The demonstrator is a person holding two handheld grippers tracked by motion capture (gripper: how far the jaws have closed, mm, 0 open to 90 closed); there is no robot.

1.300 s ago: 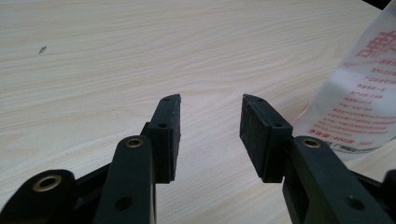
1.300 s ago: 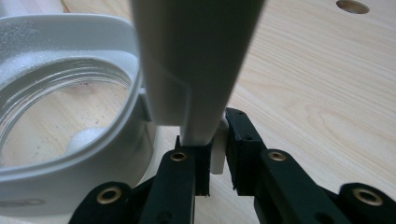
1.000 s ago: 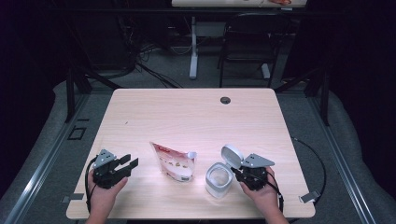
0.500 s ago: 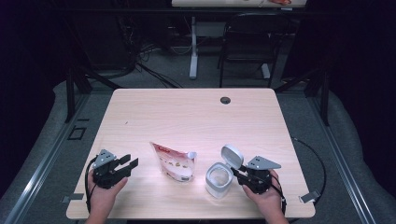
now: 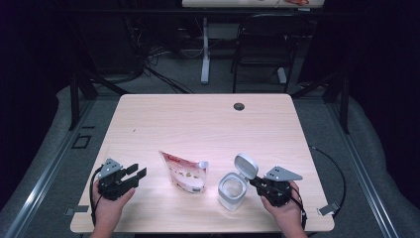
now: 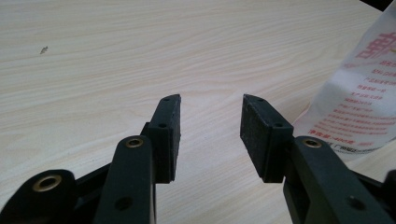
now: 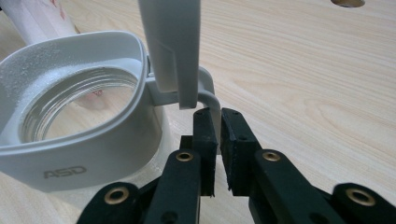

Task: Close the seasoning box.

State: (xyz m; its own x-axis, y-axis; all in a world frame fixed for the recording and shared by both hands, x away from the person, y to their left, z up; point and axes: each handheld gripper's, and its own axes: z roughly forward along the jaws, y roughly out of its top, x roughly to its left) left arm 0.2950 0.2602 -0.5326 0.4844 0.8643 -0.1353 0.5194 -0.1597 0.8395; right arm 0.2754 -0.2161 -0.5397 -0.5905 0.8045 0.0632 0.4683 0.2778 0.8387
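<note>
Right tongs: jaws just closed in, now clamped on thin curved white latch at hinge of glass jar with white square collar; flip lid raised upright. Jar seen on bench, near front edge, just beside right tongs. Left tongs: jaws apart, nothing gripped, held over bare wood. White pouch with red print located between left tongs and jar.

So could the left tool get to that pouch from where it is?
Probably yes: the left tool is open, and bare table lies between it and the pouch just beside it.
</note>
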